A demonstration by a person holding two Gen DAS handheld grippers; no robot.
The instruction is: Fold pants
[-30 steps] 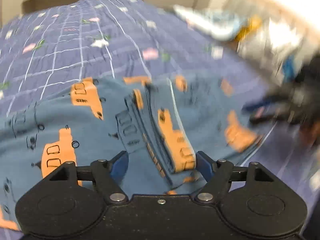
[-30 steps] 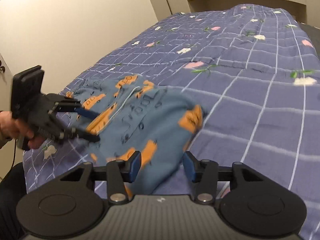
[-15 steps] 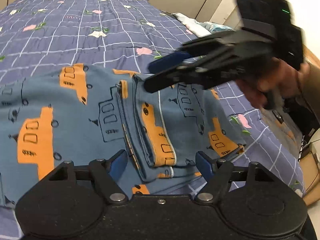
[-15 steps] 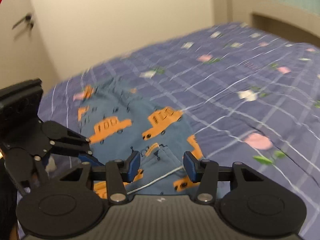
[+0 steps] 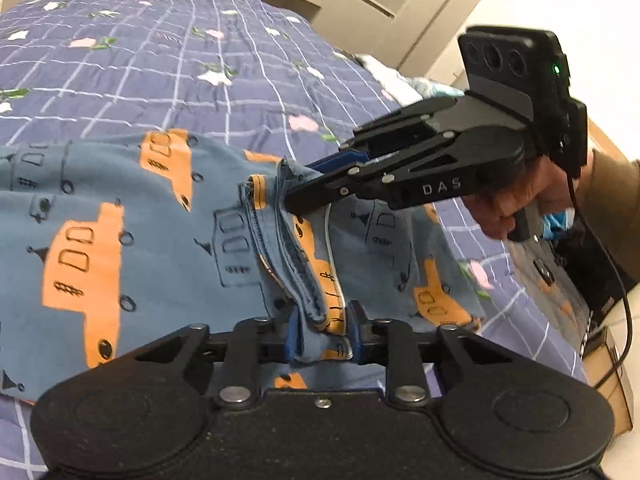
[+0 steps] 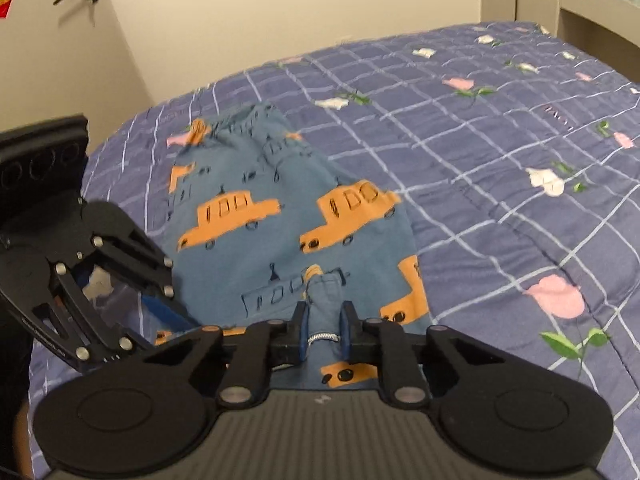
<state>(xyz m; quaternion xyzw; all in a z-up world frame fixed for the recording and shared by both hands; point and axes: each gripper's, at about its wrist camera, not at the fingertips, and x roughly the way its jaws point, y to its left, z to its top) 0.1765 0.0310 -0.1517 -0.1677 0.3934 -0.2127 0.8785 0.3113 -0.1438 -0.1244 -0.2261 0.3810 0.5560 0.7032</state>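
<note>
Both tongs just closed, clamped on pants [image 5: 168,248] waistband | purple grid quilt [image 6: 500,152] | cream wall [image 6: 280,8]

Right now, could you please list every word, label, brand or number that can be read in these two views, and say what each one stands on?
"DAS": white letters on the black side of the right gripper, seen from the left wrist view.
A small pale mark on the right gripper's body in its own view: too small to read.
The pants carry drawn orange cars and outlined buses, no words.
The bedspread shows a faint dark mark, too blurred to read.
</note>
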